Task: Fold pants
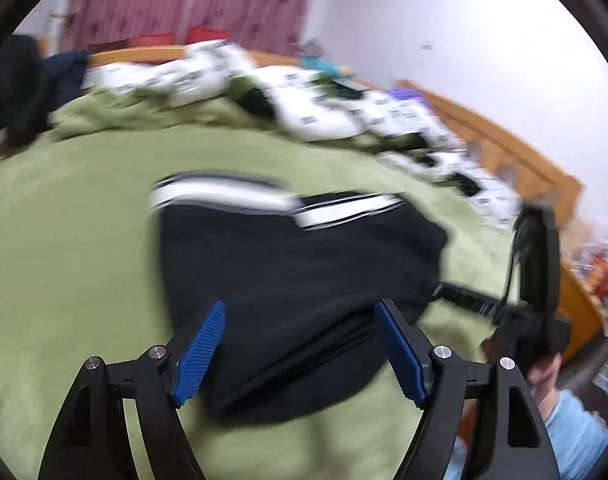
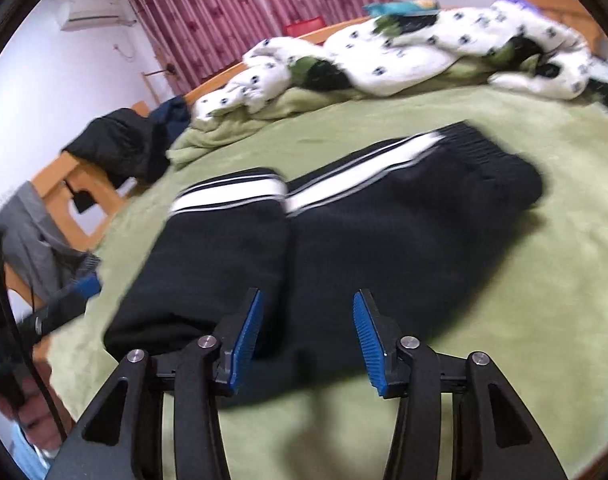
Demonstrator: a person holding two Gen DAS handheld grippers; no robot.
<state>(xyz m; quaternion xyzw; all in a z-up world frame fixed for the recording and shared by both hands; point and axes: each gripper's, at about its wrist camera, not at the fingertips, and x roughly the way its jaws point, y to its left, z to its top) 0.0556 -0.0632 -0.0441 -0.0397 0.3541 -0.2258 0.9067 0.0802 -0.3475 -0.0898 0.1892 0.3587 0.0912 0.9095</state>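
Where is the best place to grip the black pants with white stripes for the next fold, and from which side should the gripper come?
Probably the ribbed waistband end of the black pants with white side stripes, far right in the right wrist view. It lies flat with a free edge on the green fleece blanket, so the open right gripper could slide in low from that end and carry it toward the already folded leg end.

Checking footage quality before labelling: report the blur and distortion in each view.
Left wrist view: heavy motion blur smears the black pants and white patterned quilt; the left gripper itself stays sharp. Right wrist view: milder blur, pants stripes soft, right gripper crisp. Both views: fisheye bends the green blanket and darkens the corners.
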